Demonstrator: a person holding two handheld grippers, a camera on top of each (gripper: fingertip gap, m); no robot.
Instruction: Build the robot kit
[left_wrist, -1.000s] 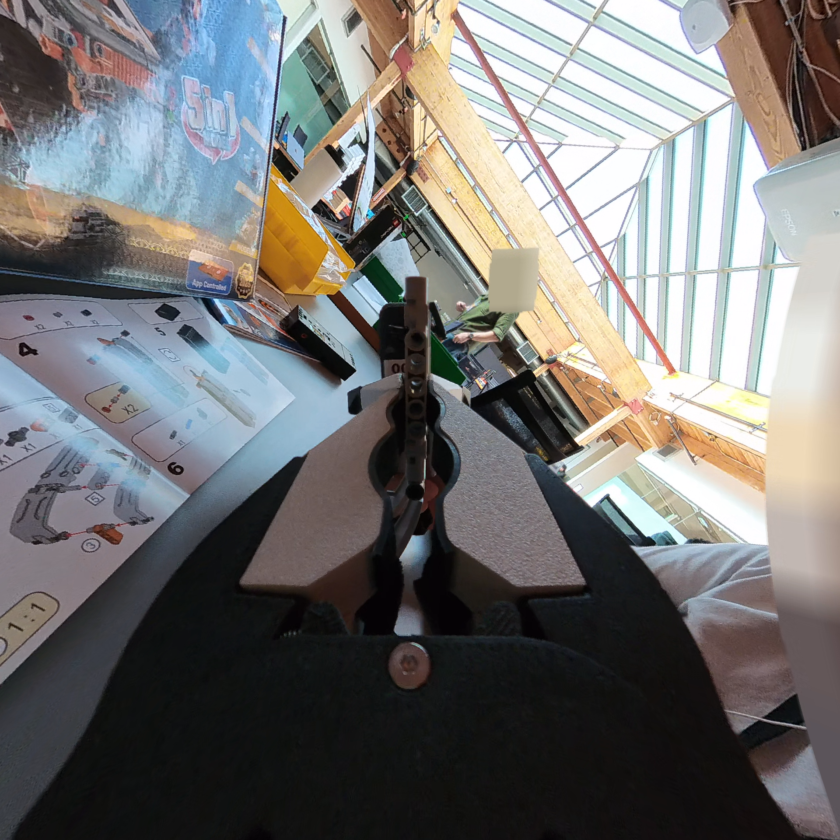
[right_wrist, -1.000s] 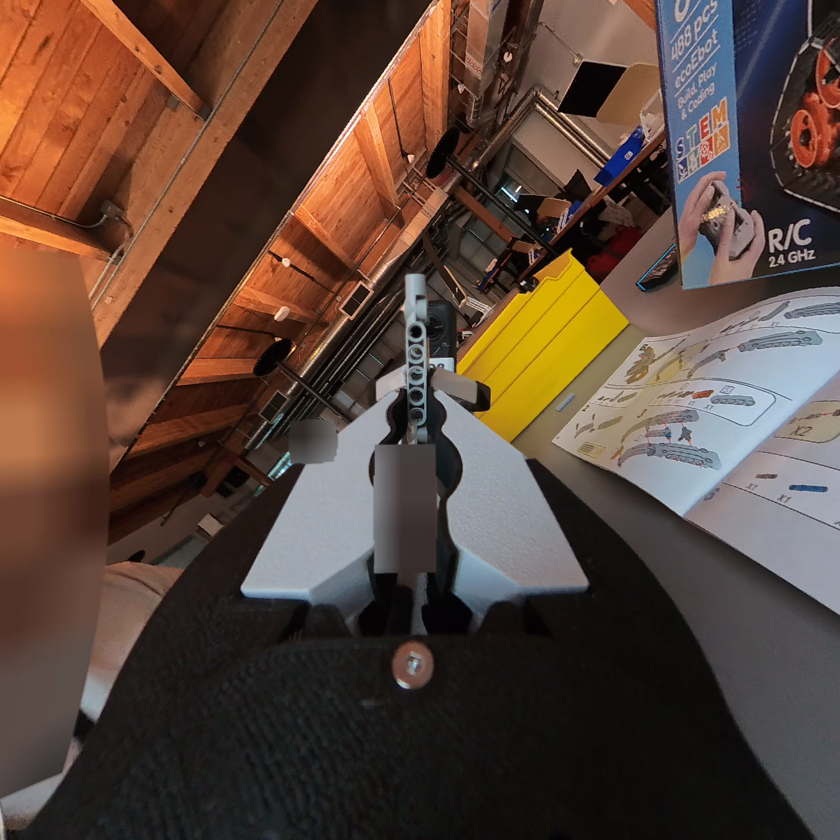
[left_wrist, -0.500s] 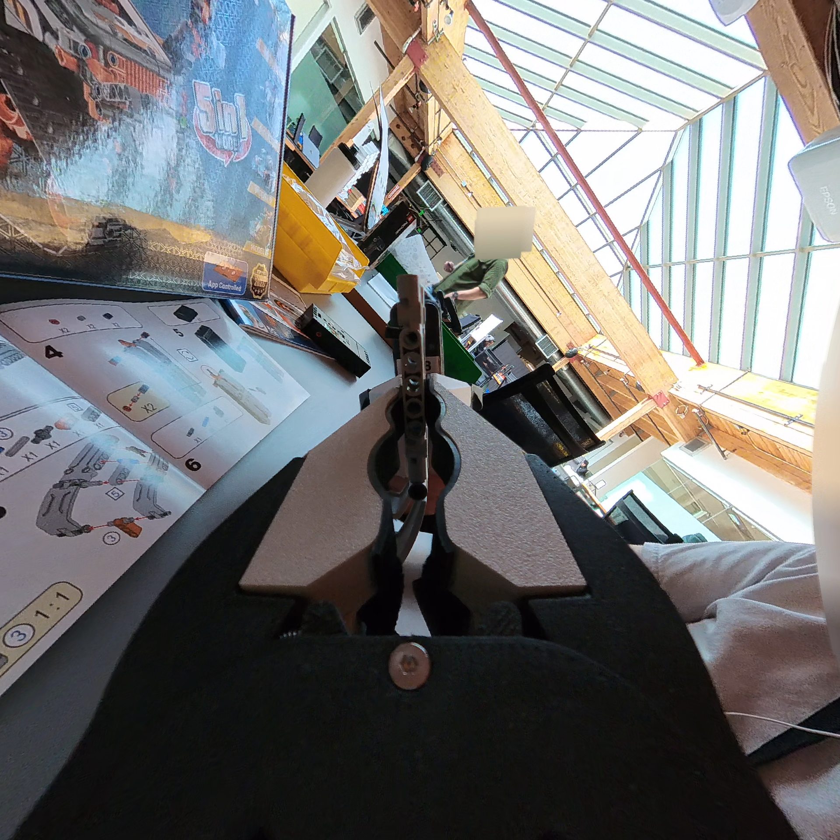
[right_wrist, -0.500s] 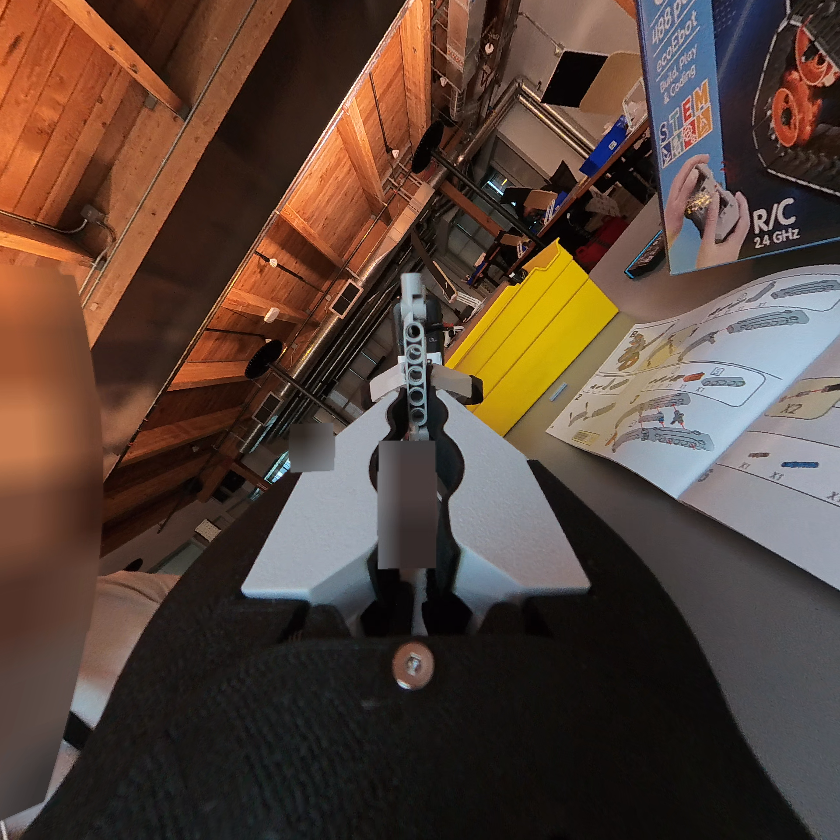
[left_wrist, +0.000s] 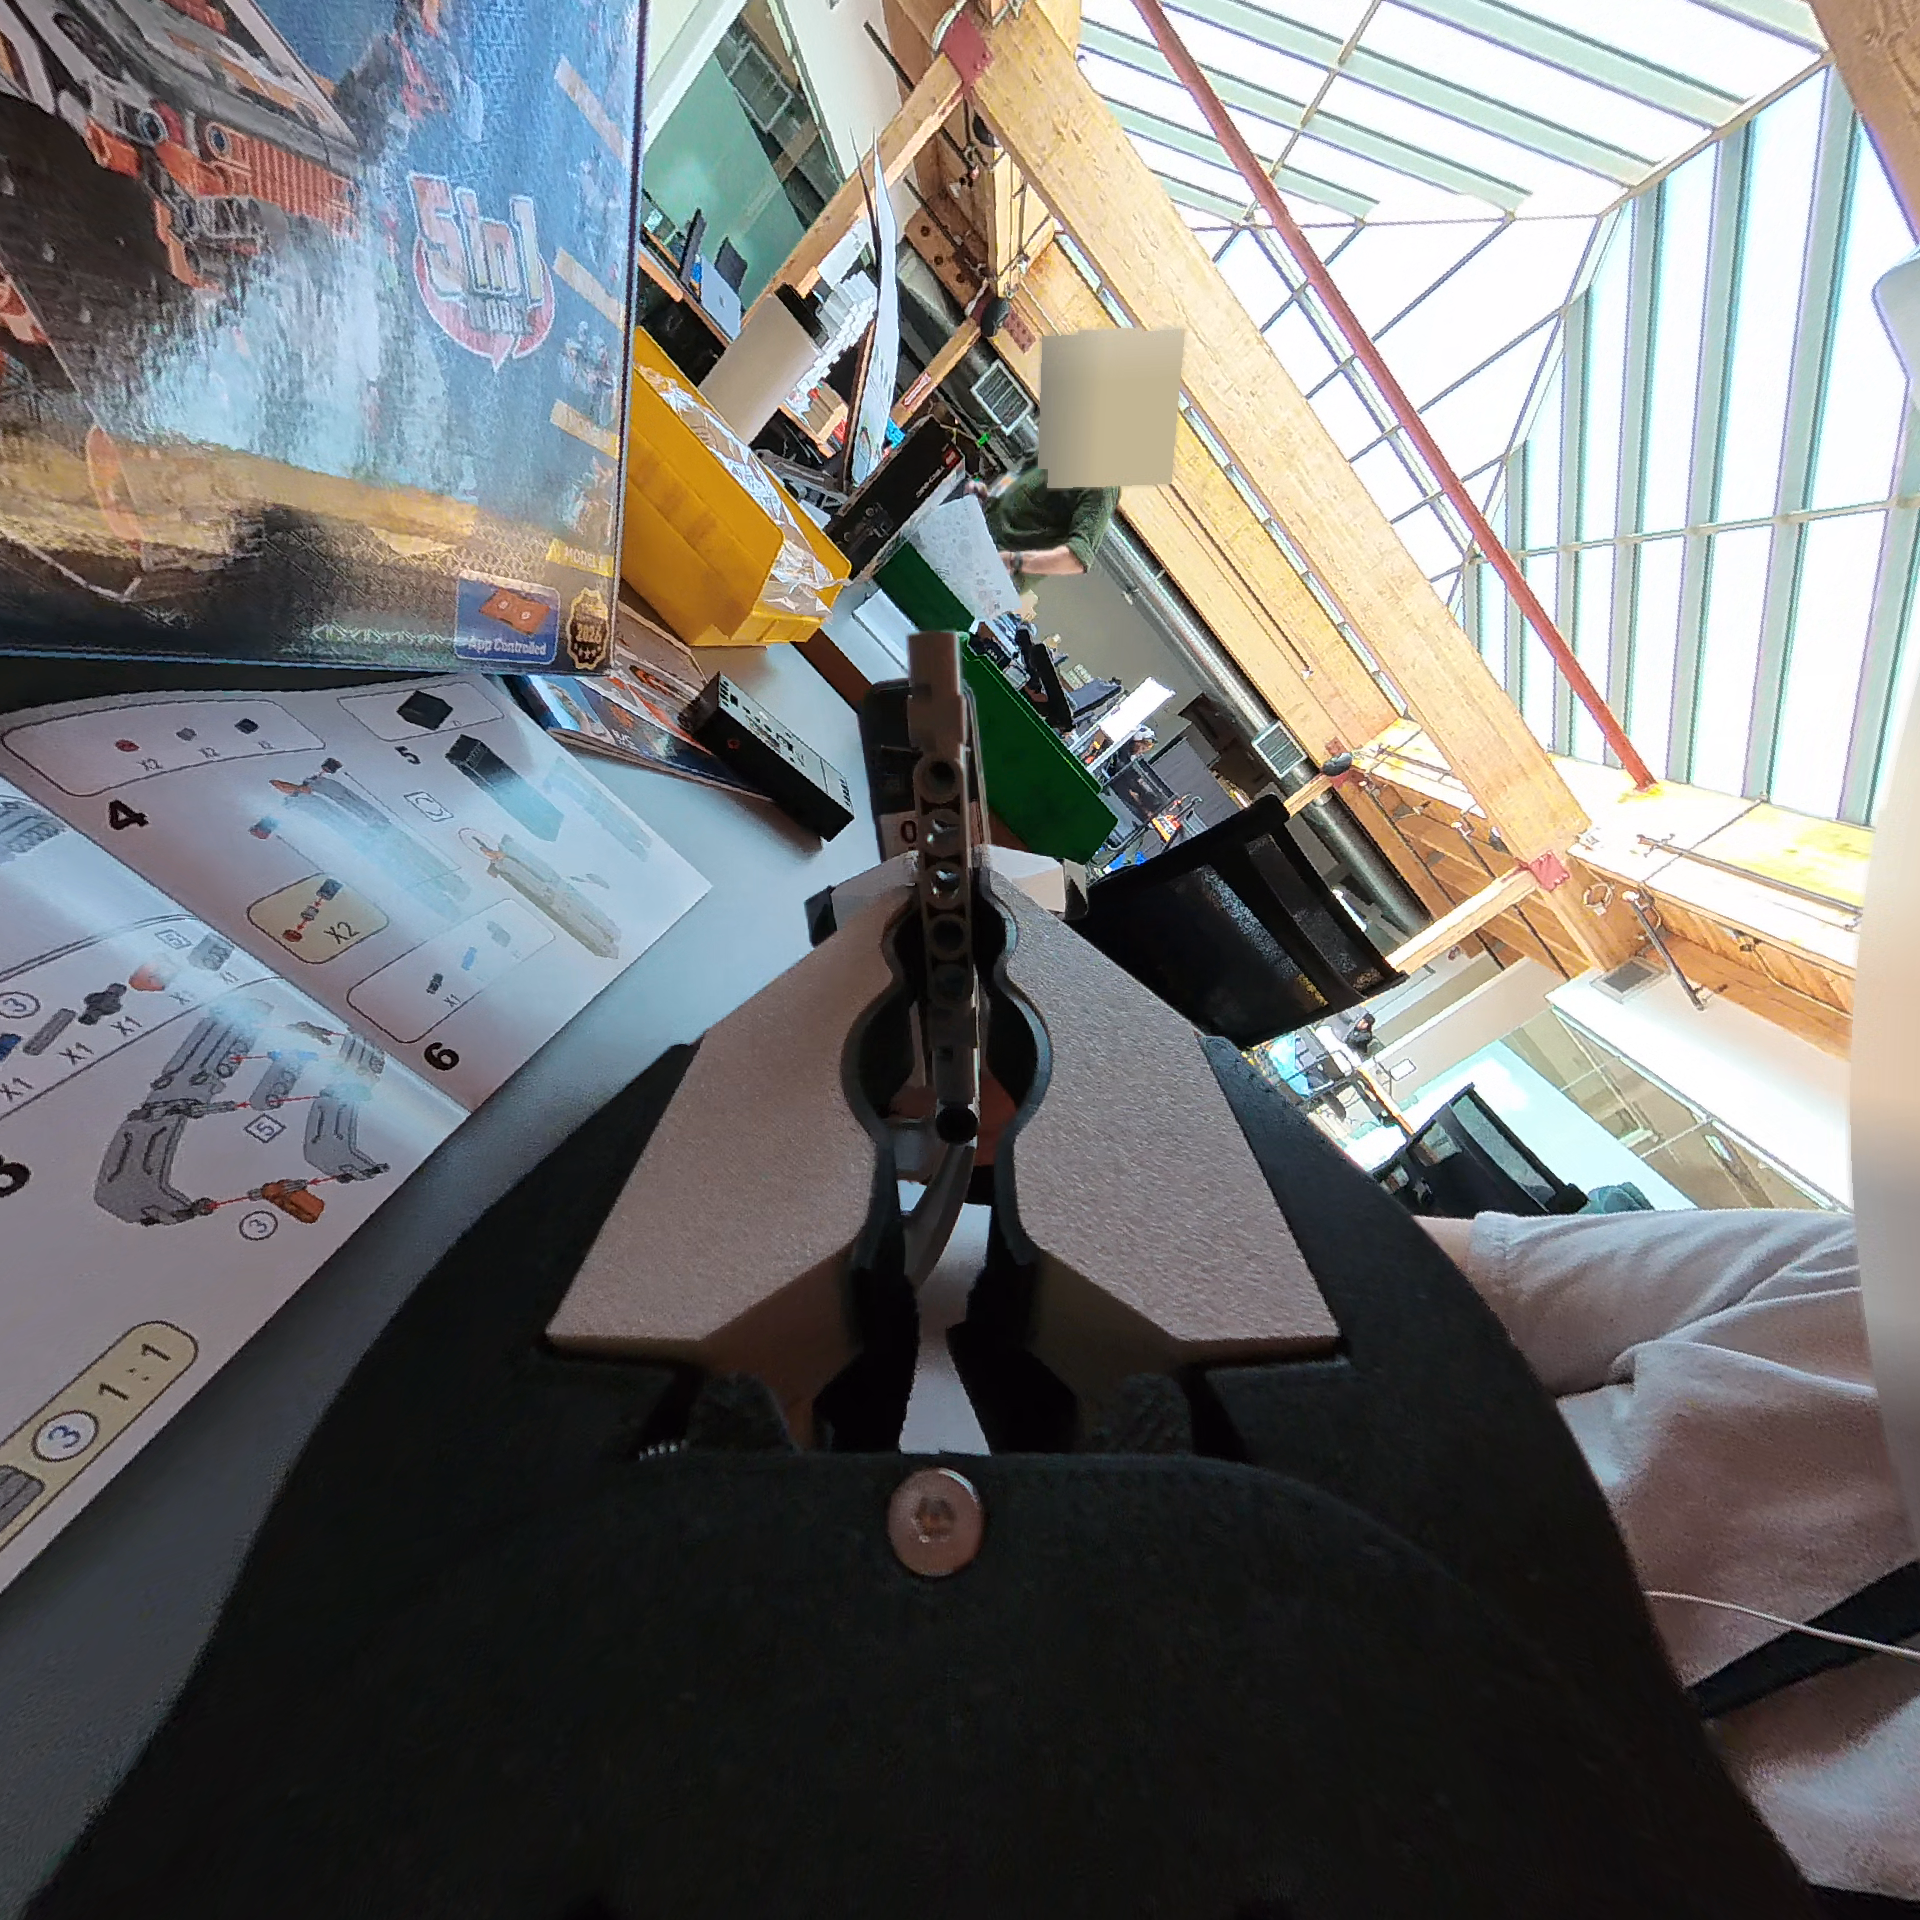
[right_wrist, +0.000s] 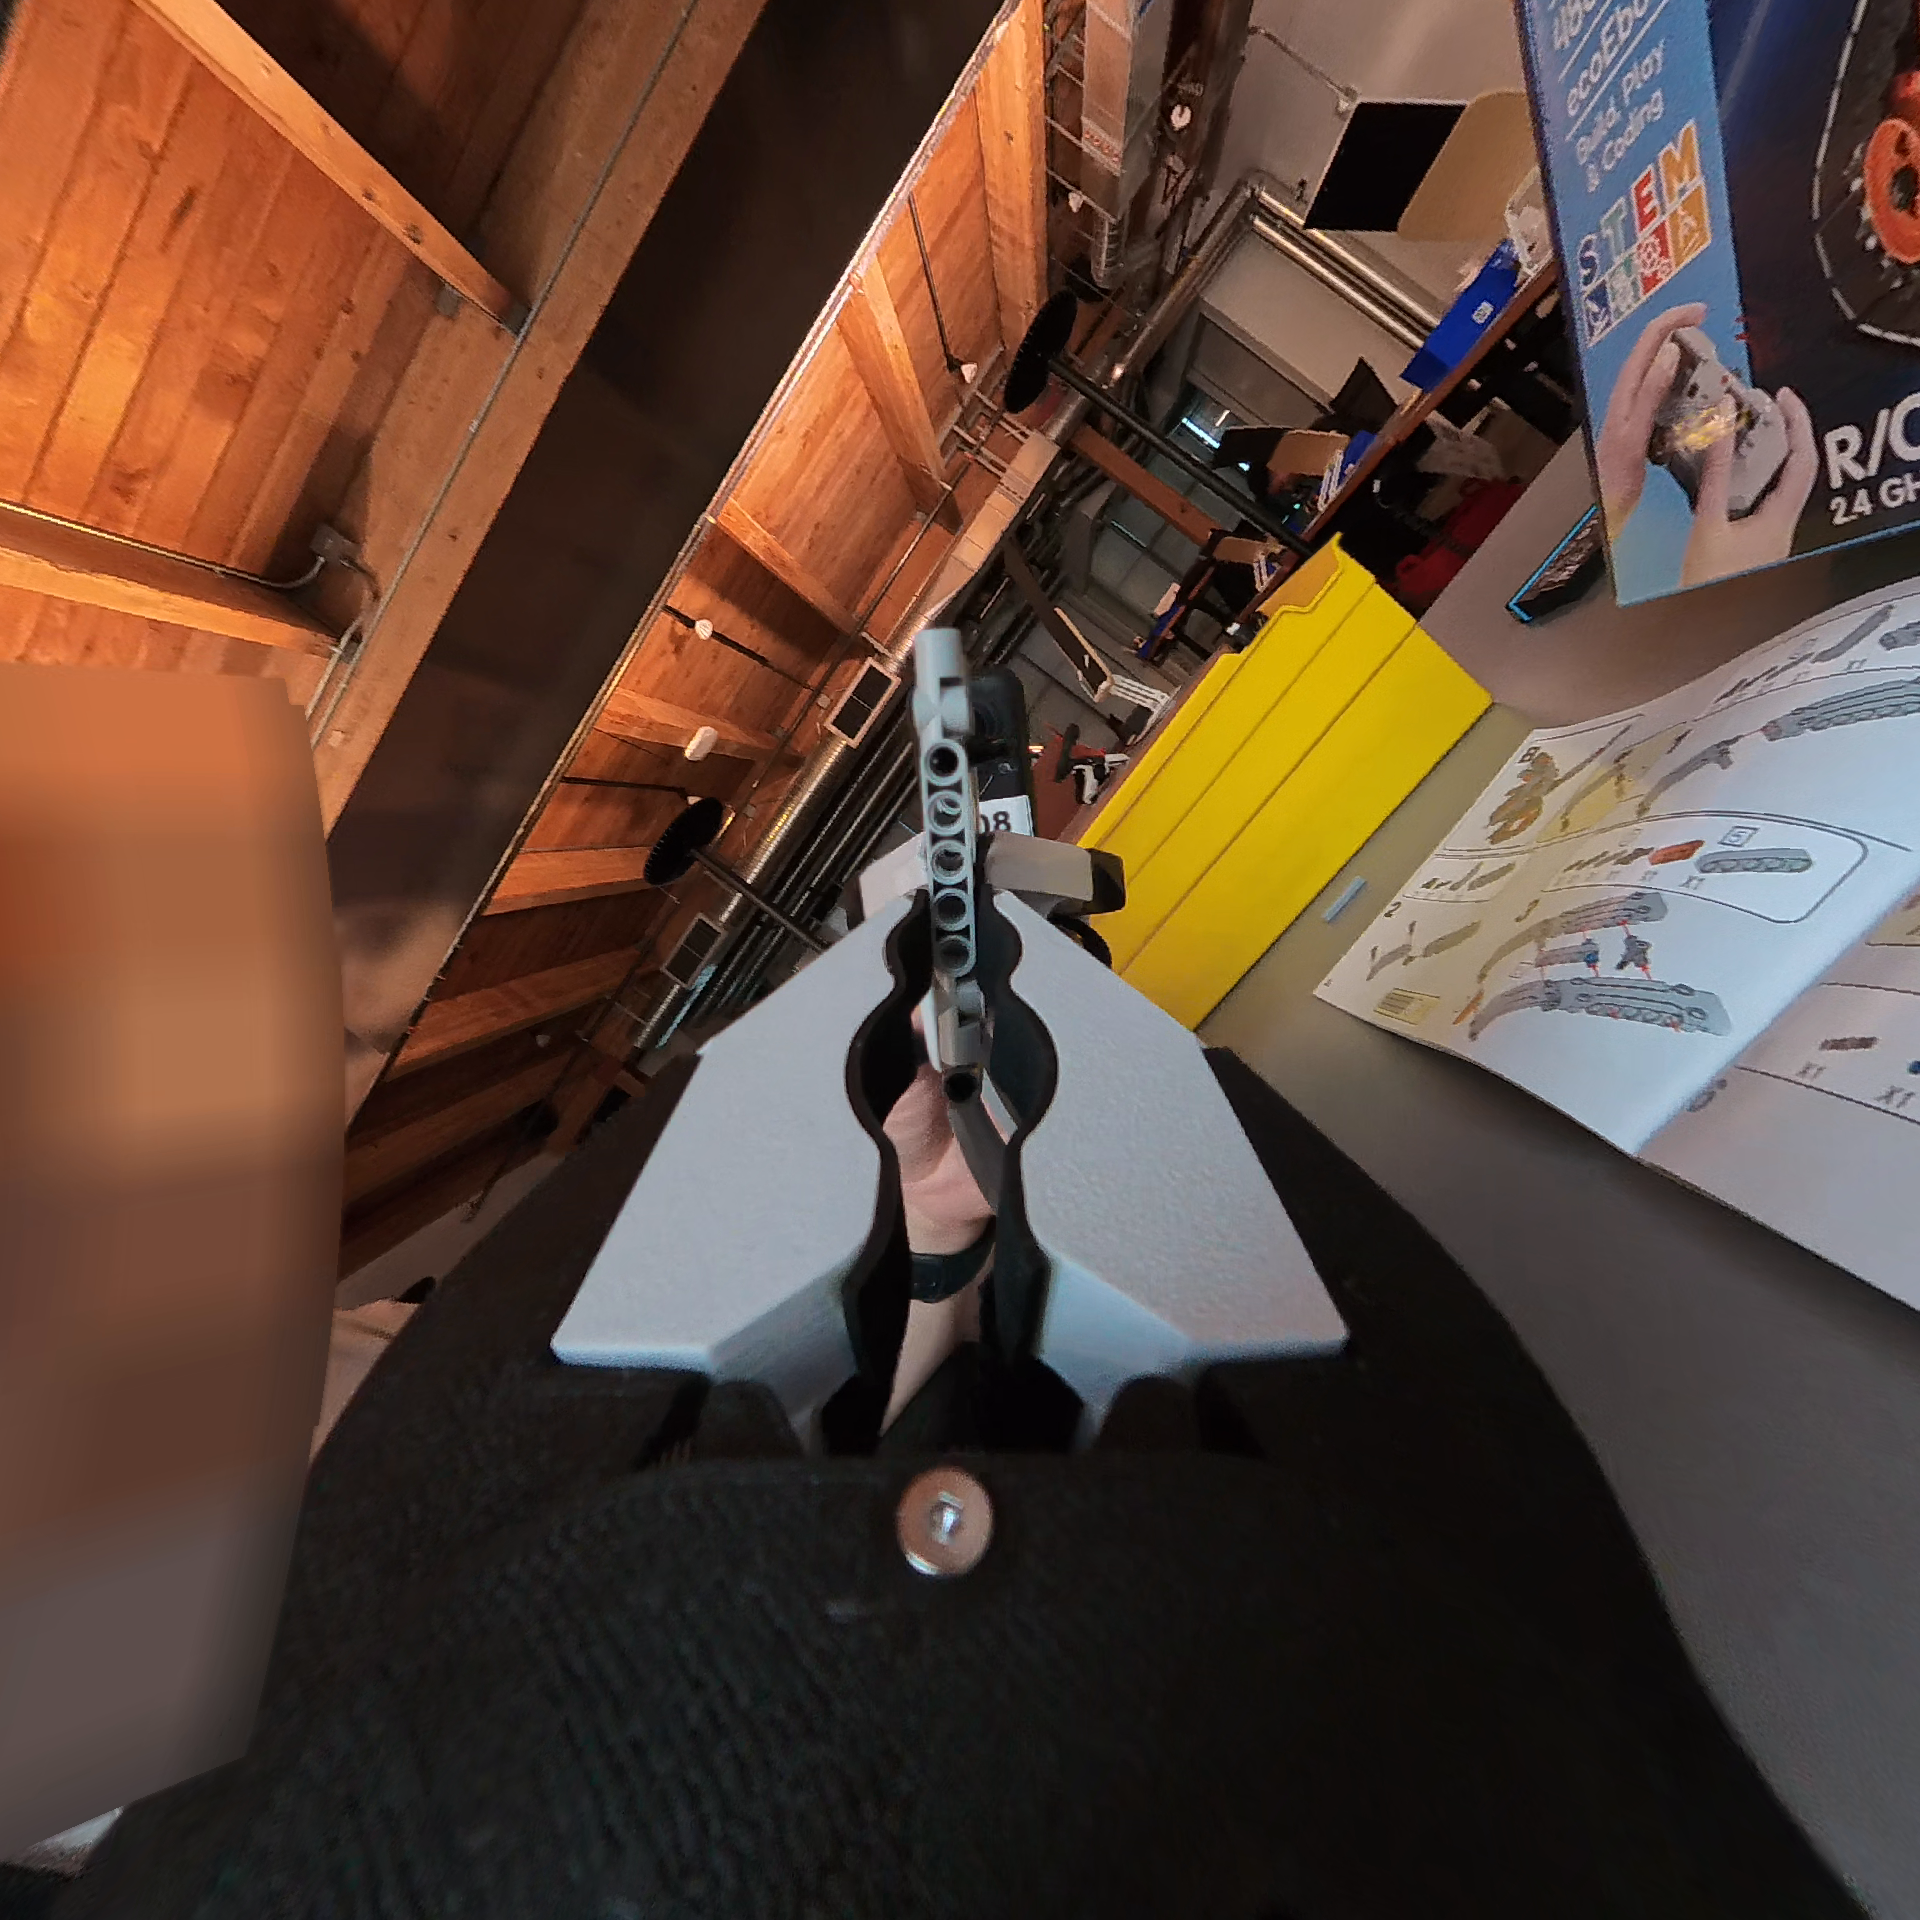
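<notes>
Beam (left_wrist: 943, 914) clamped between both jaws

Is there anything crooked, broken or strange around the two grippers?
Nothing stands out. The left gripper and right gripper each clamp a grey holed beam upright; the instruction booklet lies open and flat.

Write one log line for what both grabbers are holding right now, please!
left hand-held gripper: shut on grey holed beam | right hand-held gripper: shut on same beam | nearby: open instruction booklet, yellow bins

Booklet (left_wrist: 312, 935) before box (left_wrist: 312, 312)
</notes>
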